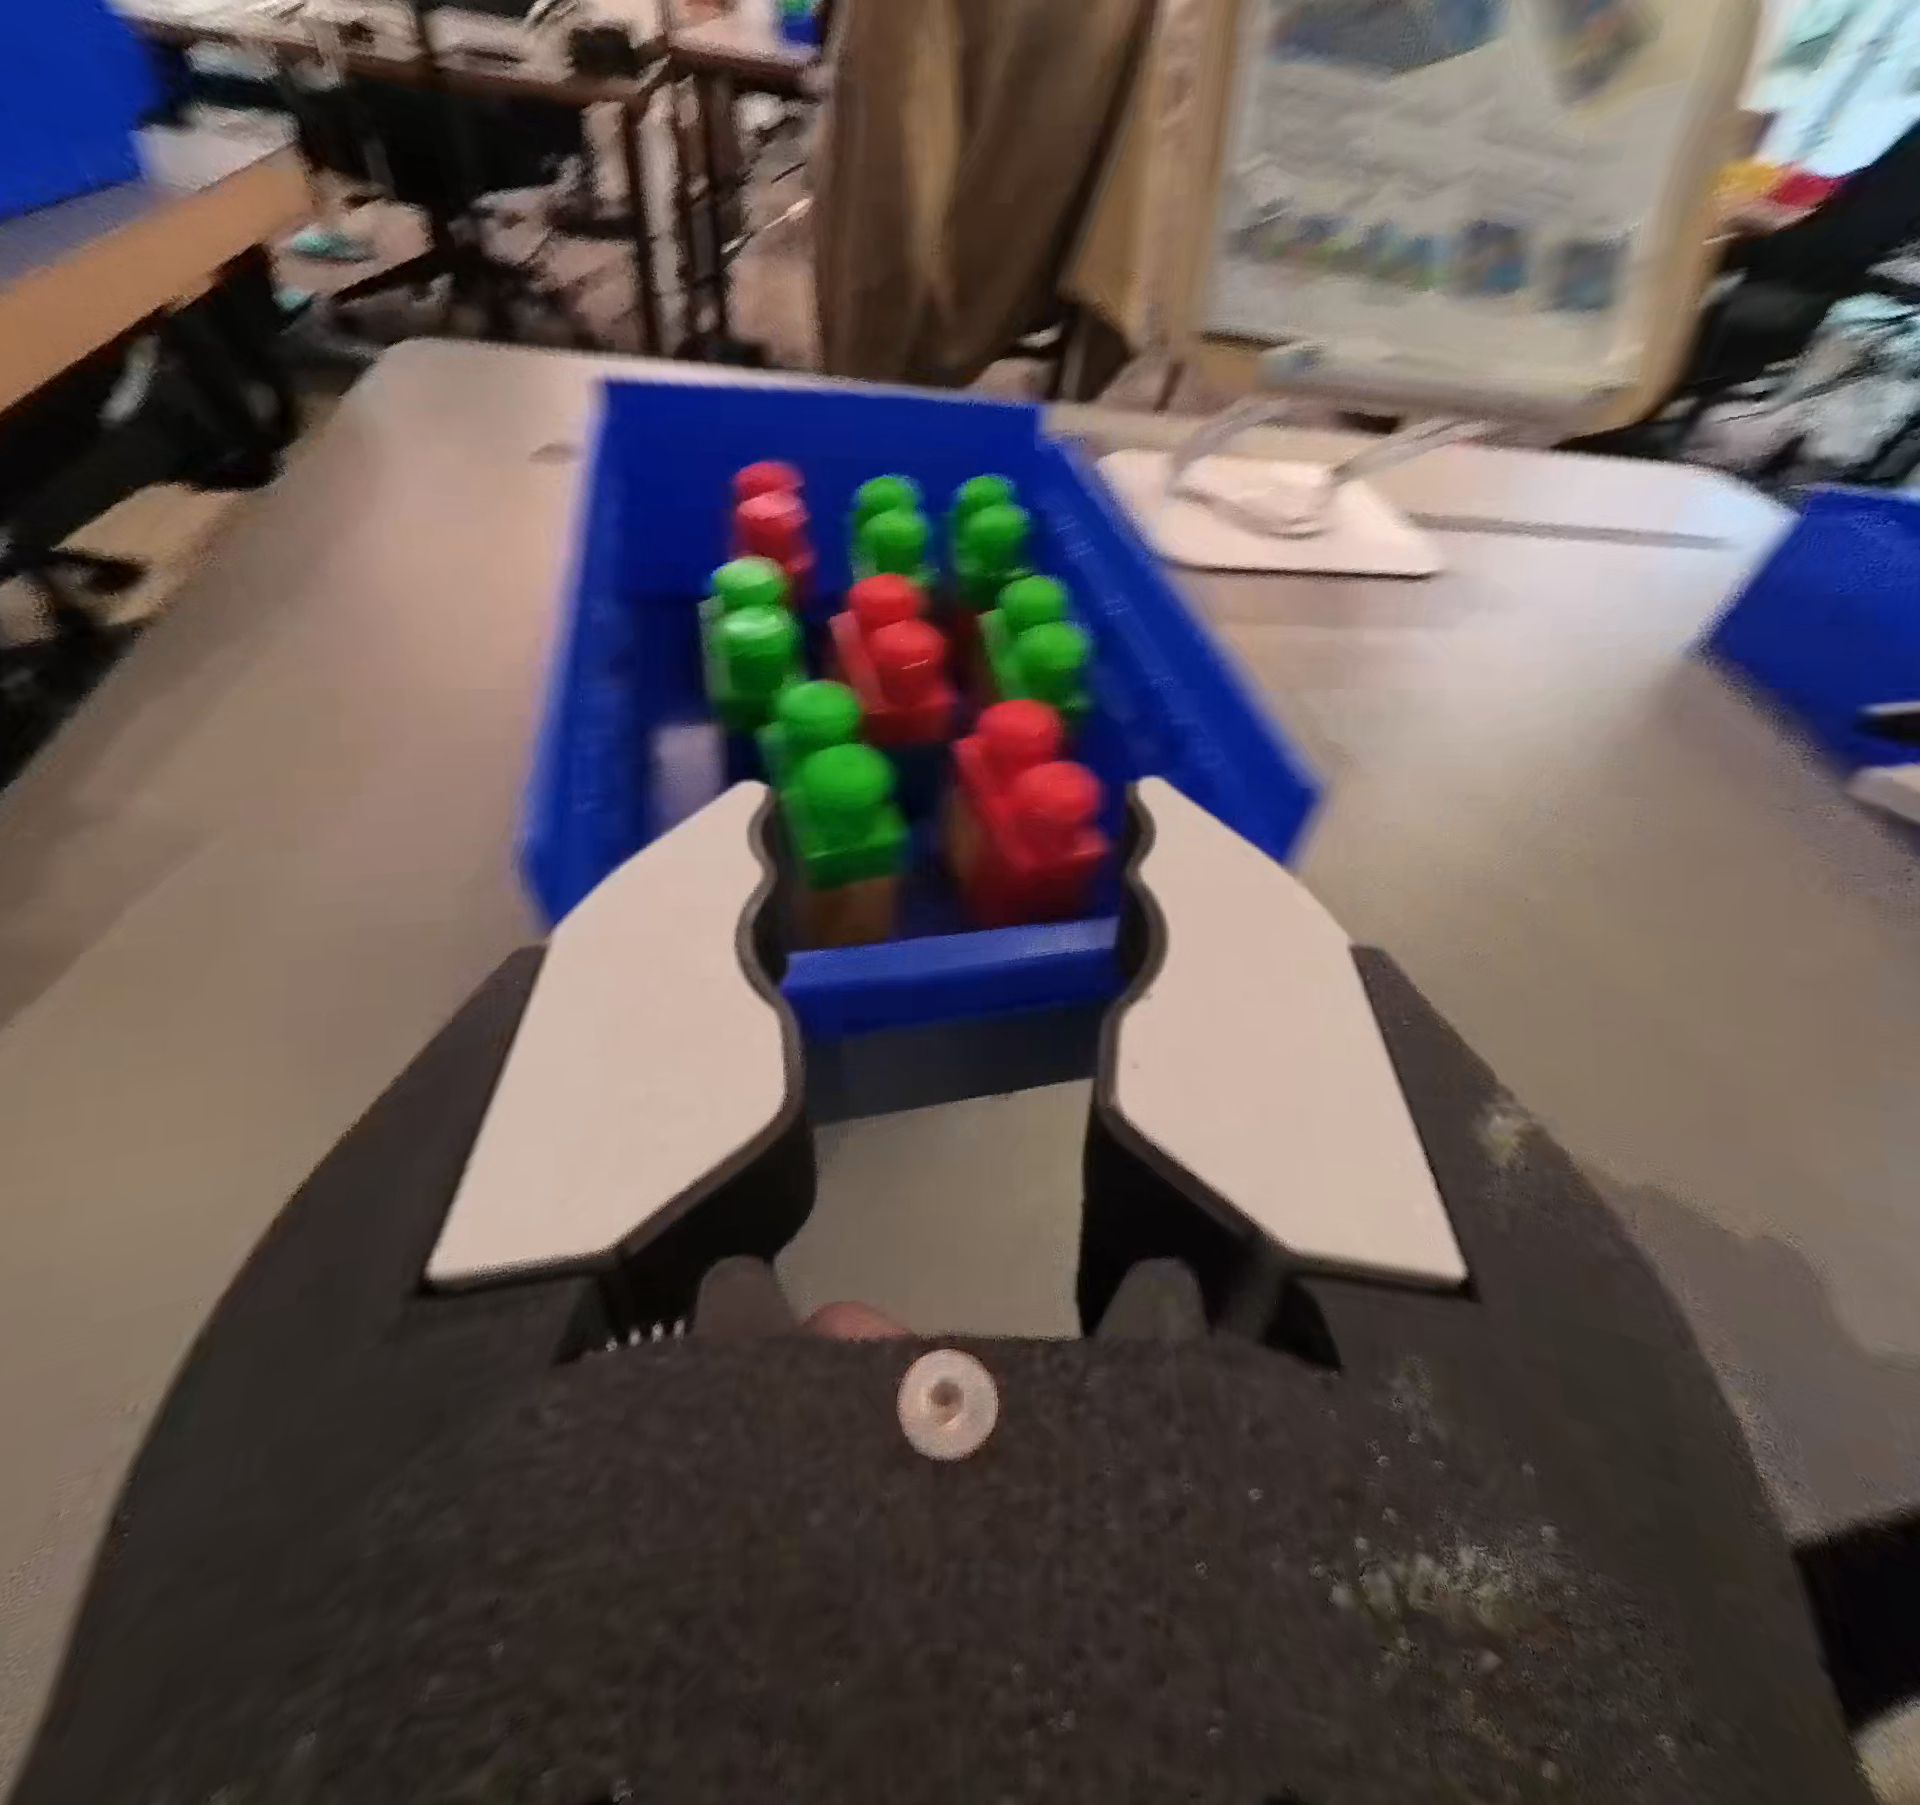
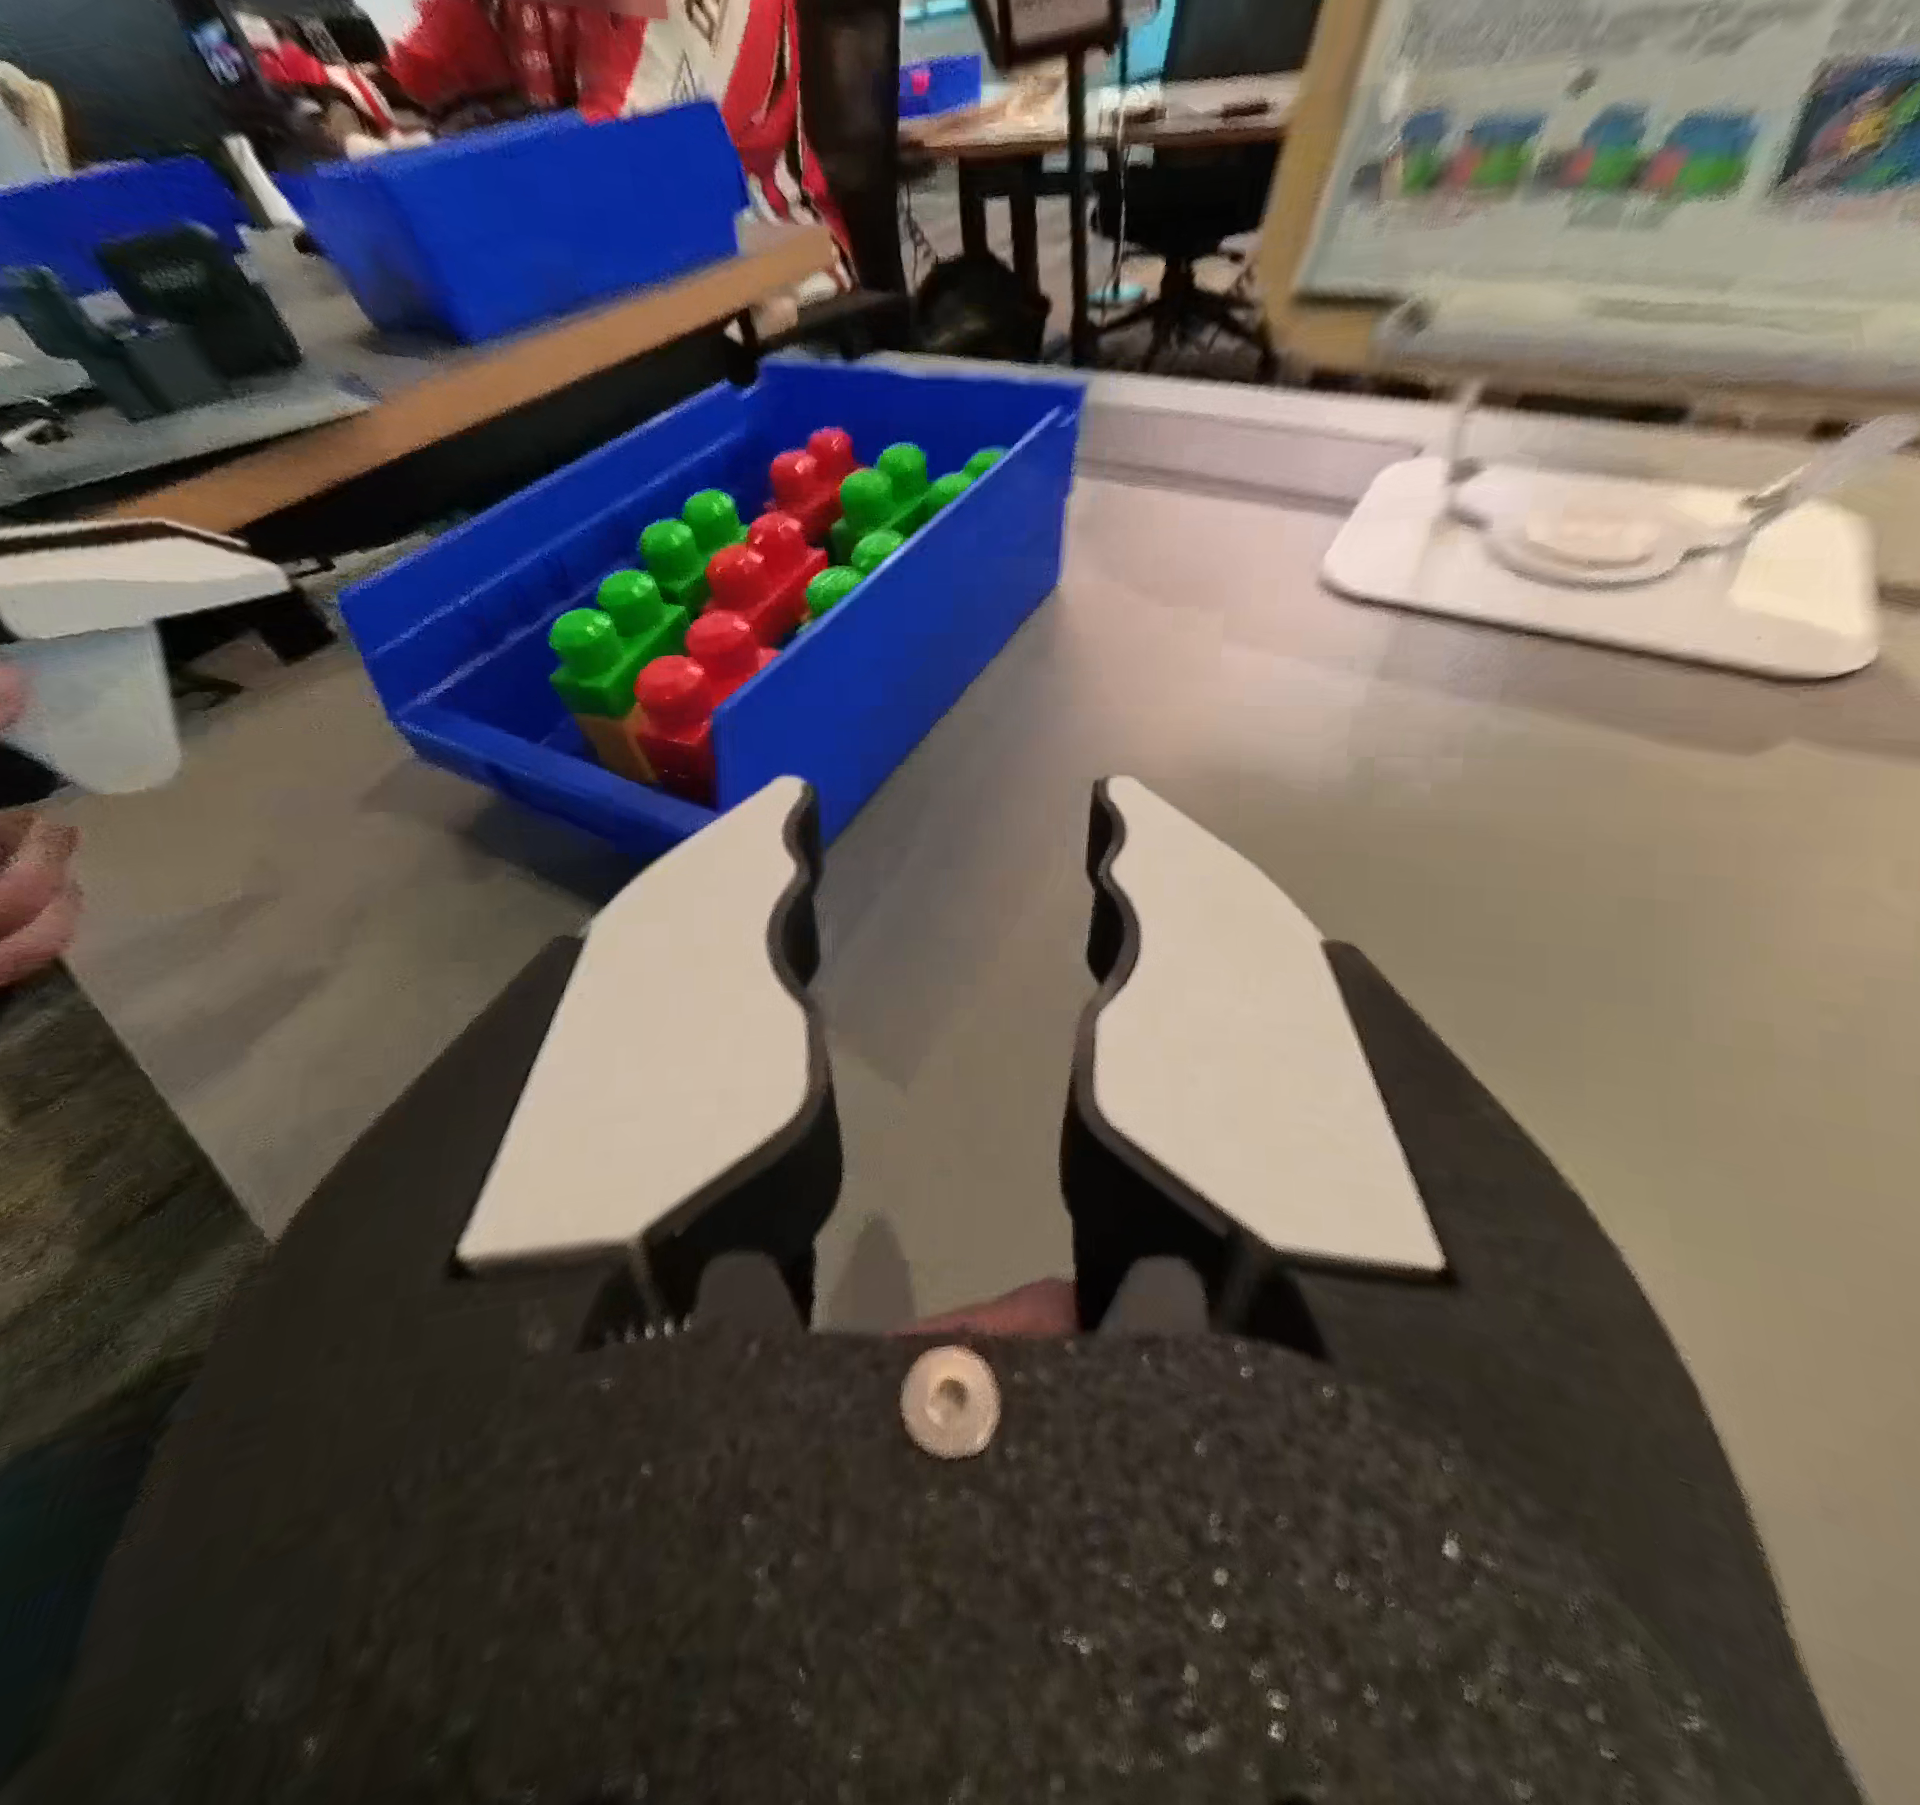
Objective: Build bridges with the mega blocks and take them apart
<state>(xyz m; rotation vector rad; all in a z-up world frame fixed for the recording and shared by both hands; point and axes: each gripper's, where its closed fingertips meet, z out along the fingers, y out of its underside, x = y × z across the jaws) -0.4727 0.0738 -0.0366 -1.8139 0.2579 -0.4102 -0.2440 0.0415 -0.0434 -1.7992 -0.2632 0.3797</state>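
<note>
Each black, grainy tool (image 1: 945, 799) (image 2: 951, 799) carries two pale grey wavy-edged fingers.

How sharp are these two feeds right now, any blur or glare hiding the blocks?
Left wrist view: tongs sharp, blocks and blue bin smeared by motion blur, still countable. Right wrist view: milder blur, block studs clearer; background poster soft. Both: fisheye bending at the edges, no glare on the blocks.

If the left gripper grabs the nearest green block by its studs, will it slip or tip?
The green block looks like hard, glossy plastic, so the rounded studs may slip. It stands on another block, so it will probably resist before popping off.
</note>
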